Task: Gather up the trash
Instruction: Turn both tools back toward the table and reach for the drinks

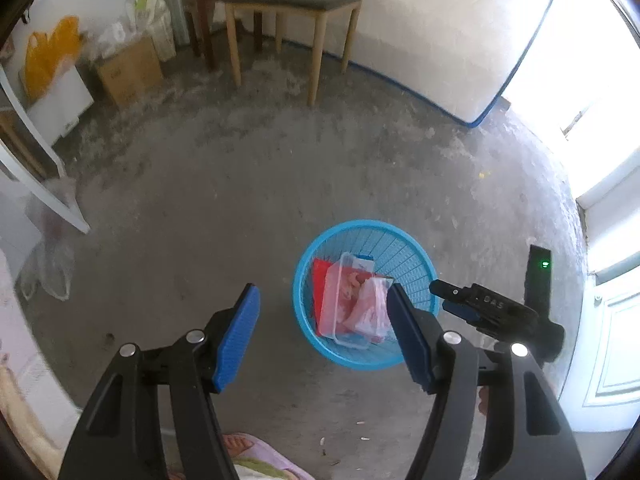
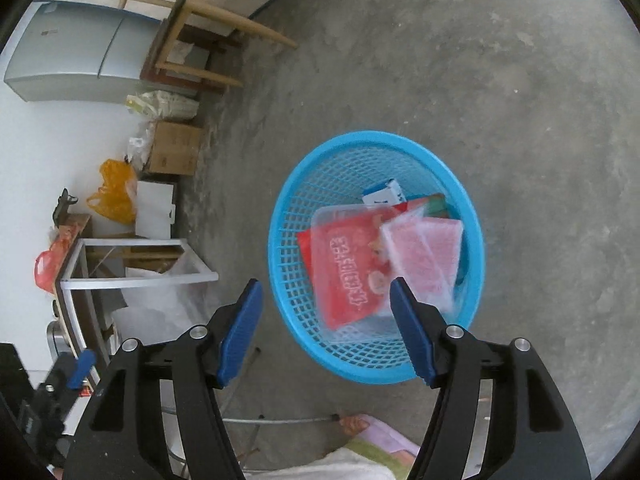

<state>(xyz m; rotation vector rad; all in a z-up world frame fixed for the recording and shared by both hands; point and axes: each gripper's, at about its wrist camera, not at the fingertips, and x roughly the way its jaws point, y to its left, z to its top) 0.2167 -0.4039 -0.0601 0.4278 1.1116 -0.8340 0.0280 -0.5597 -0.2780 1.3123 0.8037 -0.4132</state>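
Right gripper (image 2: 326, 330): spread wide, nothing between the blue pads (image 2: 240, 336), nothing touched; hanging above the near rim of the blue mesh basket (image 2: 280, 216). Left gripper (image 1: 322, 336): likewise wide open and empty, held over bare concrete floor (image 1: 200, 208) just beside the basket; in its view the right gripper's dark nose reaches in over the basket's far side.

Inside the basket, all collected: a clear plastic tray (image 2: 340, 220) lying over a red printed packet (image 2: 344, 276), a pink translucent bag (image 2: 424, 256) on top toward the right, a small blue-and-white carton (image 2: 382, 194) tucked against the far wall.

Handling, judged from looks. Probably all light. Packet and bag: soft film, likely slippery, apt to crumple and slide out of a shallow pinch; best taken at a bunched fold or an edge, pads closed fully. Tray: thin, springy, liable to crack or pop free if squeezed across the middle; better pinched on one side wall near the rim. Carton: stiffer, fine across its narrow faces. Basket itself: light, rigid plastic lattice, thick rolled rim the obvious hold, one pad inside and one outside.

On the floor near the bright doorway, one small yellow scrap (image 1: 481, 175); too small to identify.
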